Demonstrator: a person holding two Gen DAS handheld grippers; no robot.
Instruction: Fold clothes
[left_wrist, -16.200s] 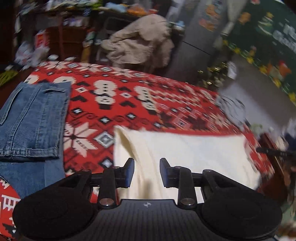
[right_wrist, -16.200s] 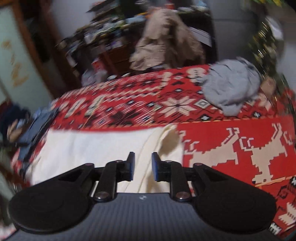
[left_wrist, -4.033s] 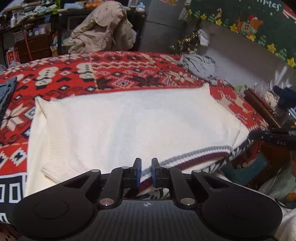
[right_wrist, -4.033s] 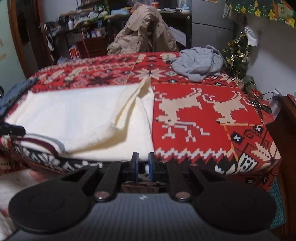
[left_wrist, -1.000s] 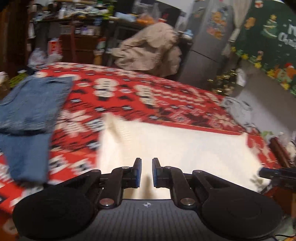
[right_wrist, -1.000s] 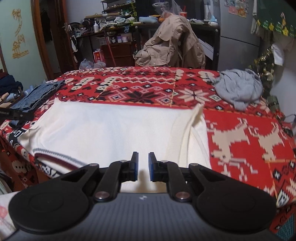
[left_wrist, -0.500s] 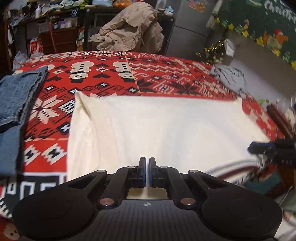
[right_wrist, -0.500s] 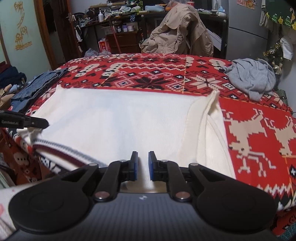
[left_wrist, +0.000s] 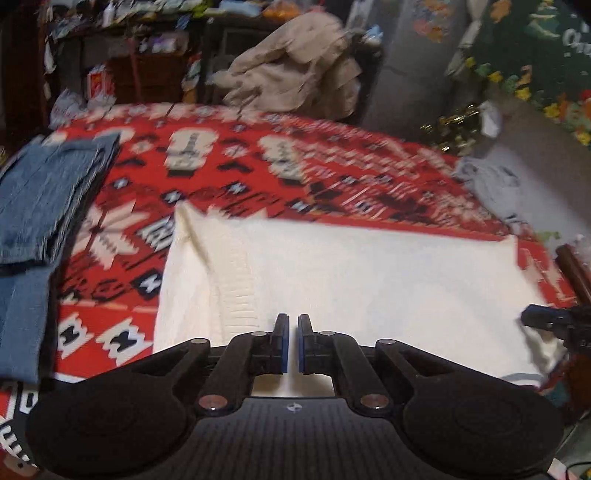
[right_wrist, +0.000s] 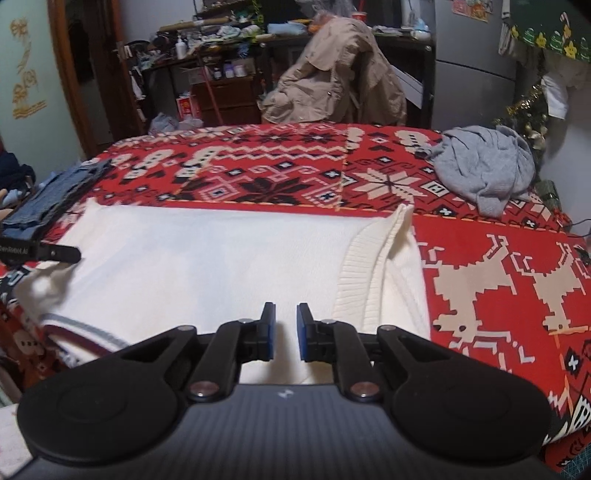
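Cream sweater (left_wrist: 369, 280) lies beneath left hand-held gripper (left_wrist: 290, 341).

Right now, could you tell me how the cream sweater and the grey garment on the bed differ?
The cream sweater lies spread flat at the near edge, its ribbed sleeve folded over it; the grey garment sits crumpled in a heap at the far right. The sweater covers far more of the red patterned blanket than the garment. Both rest on that blanket.
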